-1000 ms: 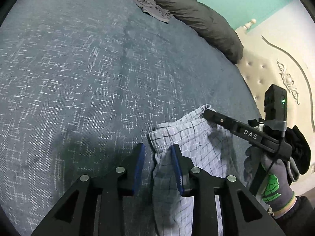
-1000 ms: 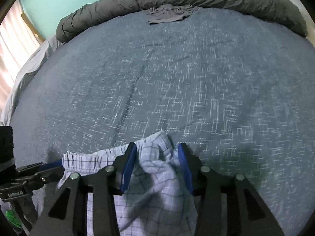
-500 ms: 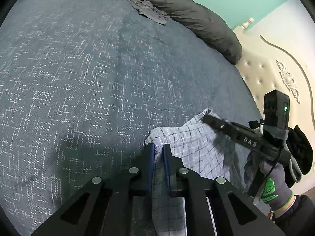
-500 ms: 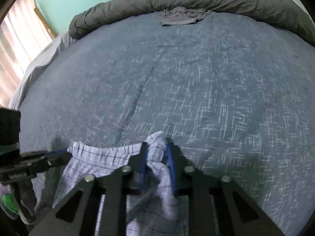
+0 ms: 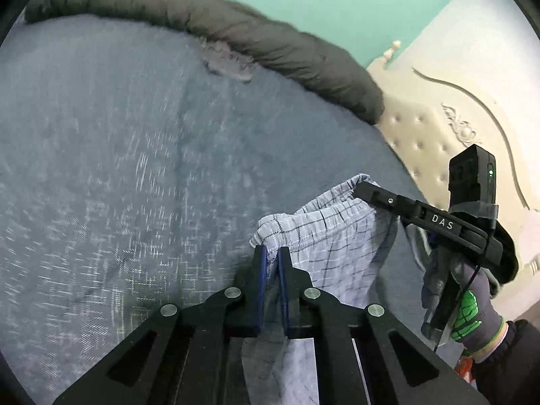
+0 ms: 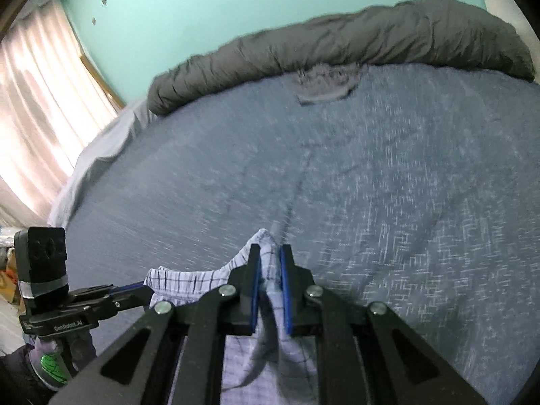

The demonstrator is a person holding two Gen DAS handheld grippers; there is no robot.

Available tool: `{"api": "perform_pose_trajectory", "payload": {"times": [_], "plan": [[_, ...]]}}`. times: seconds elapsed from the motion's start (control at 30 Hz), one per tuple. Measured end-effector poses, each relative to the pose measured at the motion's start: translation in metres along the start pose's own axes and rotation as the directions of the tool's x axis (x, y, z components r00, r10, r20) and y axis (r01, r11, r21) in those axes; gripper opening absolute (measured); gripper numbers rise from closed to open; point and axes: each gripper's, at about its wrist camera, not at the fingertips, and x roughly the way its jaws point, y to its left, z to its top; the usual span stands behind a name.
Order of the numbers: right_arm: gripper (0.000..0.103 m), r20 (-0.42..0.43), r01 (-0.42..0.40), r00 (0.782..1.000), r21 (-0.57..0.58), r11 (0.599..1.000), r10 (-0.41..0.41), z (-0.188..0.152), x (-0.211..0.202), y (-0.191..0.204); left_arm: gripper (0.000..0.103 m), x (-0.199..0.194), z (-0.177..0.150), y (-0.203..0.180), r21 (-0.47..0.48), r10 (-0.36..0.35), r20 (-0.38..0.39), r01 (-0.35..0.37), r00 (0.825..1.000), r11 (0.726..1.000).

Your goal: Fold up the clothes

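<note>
Left gripper (image 5: 272, 263) and right gripper (image 6: 270, 263) had gone from jaws apart to both clamped on waistband of shorts (image 5: 330, 236), lower centre of frame. I'd lifted cloth off bed (image 5: 135, 168); judged ready to spread for first fold. Farther, upper frame: grey garment (image 6: 325, 82) against duvet roll (image 6: 371, 33). Nothing blocking.

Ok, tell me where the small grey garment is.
In both views the small grey garment lies at the far edge of the blue bedspread, against the rolled dark duvet.
</note>
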Motion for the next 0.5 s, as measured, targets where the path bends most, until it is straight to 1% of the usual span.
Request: {"api": "perform_pose_trajectory", "payload": {"times": [0.07,0.13,0.3,0.5], "plan": [[0.01,0.031,-0.012,0.999,0.006,1.0,0.011,0.009,-0.006,0.002,0.007,-0.014,0.004,-0.011,0.019,-0.001,0.016,0.0,1.0,1.0],[0.01,0.066,-0.016,0.998,0.01,1.0,0.016,0.013,-0.026,0.01,0.007,-0.031,0.01,-0.025,0.043,0.001,0.034,-0.002,0.999,0.999],[0.009,0.156,-0.022,0.987,0.002,1.0,0.021,0.028,-0.087,0.033,0.007,-0.072,0.031,-0.067,0.105,0.001,0.088,-0.011,0.996,0.994],[0.009,0.246,-0.002,0.969,-0.009,1.0,0.004,0.042,-0.161,0.055,0.007,-0.121,0.05,-0.128,0.208,-0.007,0.152,-0.025,0.988,0.978]]}}
